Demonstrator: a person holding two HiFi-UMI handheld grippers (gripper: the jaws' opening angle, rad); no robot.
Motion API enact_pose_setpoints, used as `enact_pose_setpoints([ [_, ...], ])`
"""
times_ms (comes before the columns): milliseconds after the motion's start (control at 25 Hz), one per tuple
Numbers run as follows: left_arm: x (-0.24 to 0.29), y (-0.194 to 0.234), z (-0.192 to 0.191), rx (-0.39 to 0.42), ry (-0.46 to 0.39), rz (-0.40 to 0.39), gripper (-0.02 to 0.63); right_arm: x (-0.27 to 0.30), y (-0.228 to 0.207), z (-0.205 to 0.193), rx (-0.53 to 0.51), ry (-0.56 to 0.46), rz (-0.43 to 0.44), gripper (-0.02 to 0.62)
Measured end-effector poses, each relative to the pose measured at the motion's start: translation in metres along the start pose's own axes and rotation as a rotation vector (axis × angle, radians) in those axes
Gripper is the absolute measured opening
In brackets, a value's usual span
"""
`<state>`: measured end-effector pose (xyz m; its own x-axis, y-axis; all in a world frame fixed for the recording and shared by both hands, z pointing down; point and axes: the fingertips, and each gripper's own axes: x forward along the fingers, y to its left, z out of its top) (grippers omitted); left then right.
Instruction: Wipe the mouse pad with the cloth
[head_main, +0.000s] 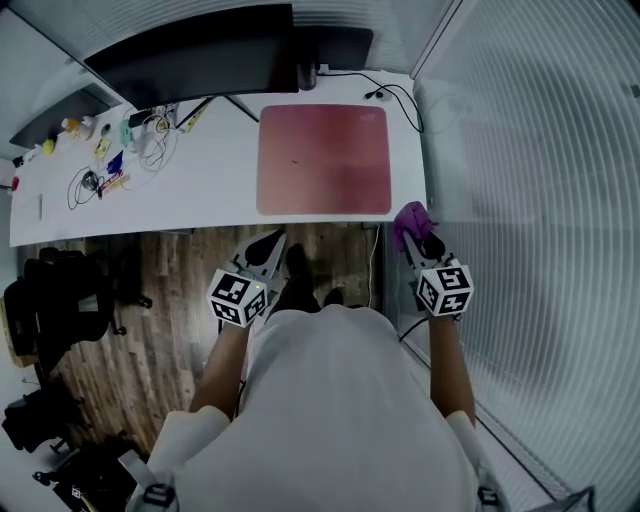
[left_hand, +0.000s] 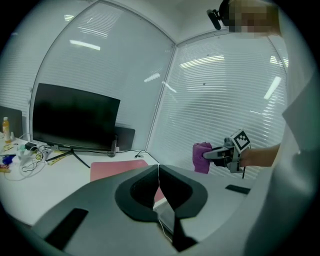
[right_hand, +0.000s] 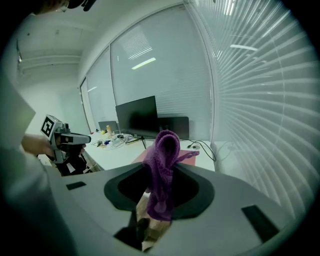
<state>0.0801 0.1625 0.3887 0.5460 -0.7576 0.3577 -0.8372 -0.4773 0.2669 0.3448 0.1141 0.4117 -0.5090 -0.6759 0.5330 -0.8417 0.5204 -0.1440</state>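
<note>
Two tongs hang just off the bench's (head_main: 200, 195) near edge: the left tongs (head_main: 268, 241) pressed together on nothing, the right tongs (head_main: 419, 239) clamped on the purple cloth (head_main: 409, 220). The pink mouse pad (head_main: 323, 160) lies flat on the bench, before the monitor (head_main: 200, 52).

The white desk (head_main: 205, 185) carries a pink mouse pad (head_main: 323, 160), monitor (head_main: 200, 55) and cables (head_main: 150, 140).

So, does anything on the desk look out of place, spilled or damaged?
Nothing really stands out. The mouse pad lies flat and square on the desk, no spill visible. Some cables and small items clutter the desk's left end. The purple cloth hangs in the right claw, off the desk.
</note>
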Motion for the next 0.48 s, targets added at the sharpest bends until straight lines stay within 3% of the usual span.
enact_pose_setpoints([
  [480,0.055,0.073,-0.009,-0.034,0.107,-0.112,0.018,0.067,-0.025,-0.018,0.068,0.158,-0.114,0.138],
])
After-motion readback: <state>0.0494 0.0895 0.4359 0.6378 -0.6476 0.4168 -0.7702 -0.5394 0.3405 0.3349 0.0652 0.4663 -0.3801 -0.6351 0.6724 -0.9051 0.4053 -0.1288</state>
